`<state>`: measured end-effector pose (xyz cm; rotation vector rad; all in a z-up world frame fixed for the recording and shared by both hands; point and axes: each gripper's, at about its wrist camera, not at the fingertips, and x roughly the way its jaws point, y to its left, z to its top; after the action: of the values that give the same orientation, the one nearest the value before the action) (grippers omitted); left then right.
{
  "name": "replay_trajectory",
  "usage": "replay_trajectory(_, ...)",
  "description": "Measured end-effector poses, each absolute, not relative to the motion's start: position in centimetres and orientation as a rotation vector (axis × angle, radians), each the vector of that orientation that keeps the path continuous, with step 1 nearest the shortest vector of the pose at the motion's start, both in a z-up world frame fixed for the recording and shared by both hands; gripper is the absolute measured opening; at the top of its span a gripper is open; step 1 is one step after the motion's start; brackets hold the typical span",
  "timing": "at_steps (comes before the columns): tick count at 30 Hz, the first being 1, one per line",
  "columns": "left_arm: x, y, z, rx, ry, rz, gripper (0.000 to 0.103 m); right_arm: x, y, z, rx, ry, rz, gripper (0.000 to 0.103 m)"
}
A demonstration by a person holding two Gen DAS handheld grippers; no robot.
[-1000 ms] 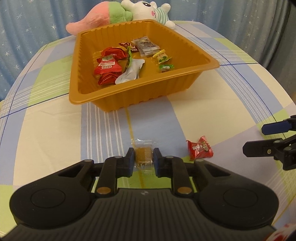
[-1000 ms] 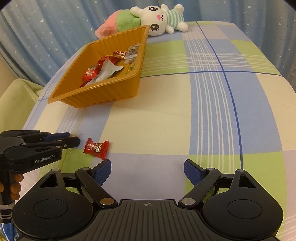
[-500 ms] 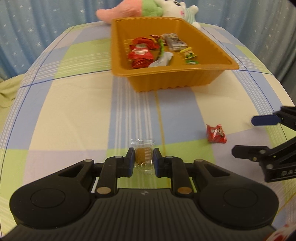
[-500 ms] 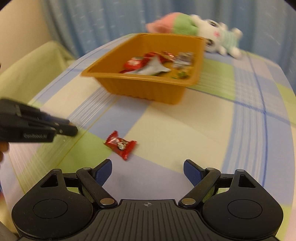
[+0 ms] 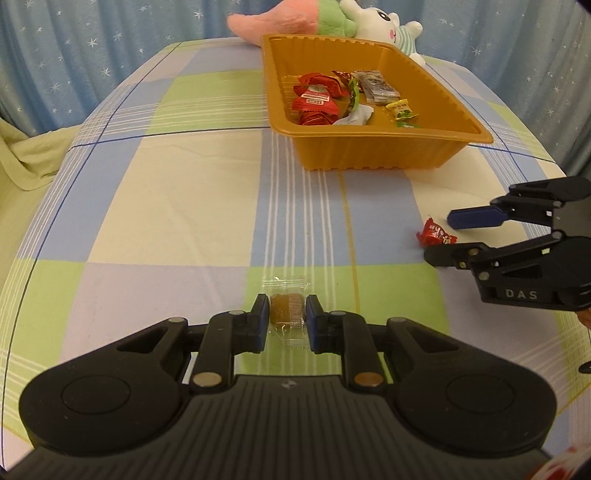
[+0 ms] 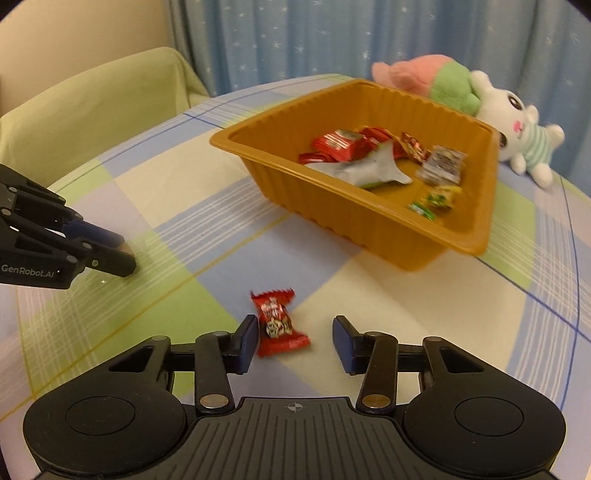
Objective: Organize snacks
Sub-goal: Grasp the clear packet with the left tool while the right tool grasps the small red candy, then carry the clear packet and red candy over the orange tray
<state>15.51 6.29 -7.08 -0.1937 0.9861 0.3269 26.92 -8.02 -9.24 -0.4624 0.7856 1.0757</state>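
On the checked tablecloth (image 6: pixel 369 280), short of the orange tray (image 6: pixel 373 236), a red wrapped candy (image 6: pixel 277 322) is straddled by the spread right gripper (image 6: pixel 294 341); light, crinkly and slippery-looking, it is best pinched mid-body. A clear-wrapped brown sweet (image 5: pixel 286 313) is clamped in the left gripper (image 5: pixel 285 319).

Orange-brown tray (image 5: pixel 384 155); red candy (image 6: pixel 279 325); clear-wrapped brown snack (image 5: pixel 286 314); desk cloth (image 5: pixel 177 206) checked green, blue, cream with white stripes; blue star-print curtain (image 6: pixel 295 33); black grippers, blue fingers (image 6: pixel 246 341).
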Motion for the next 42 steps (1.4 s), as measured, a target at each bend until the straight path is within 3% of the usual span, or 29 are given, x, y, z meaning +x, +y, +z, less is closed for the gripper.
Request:
replay_trajectory(6,15.3,6.4,-7.1,-0.199,0.982,0.335,0.019,26.9,-6.8,-9.2,-0.472,0.79,1.084,0.021)
replay_trajectory(22,15.4,6.4,-5.6,-0.19,0.946,0.316,0.019,26.0,-7.4,-8.1,-0.407,0.862,1.045,0.019)
replay_trajectory(42,22.4,7.3,0.8,-0.138,0.797,0.177,0.019,30.3,-9.7,0.2,0.018,0.848,0.904,0.019)
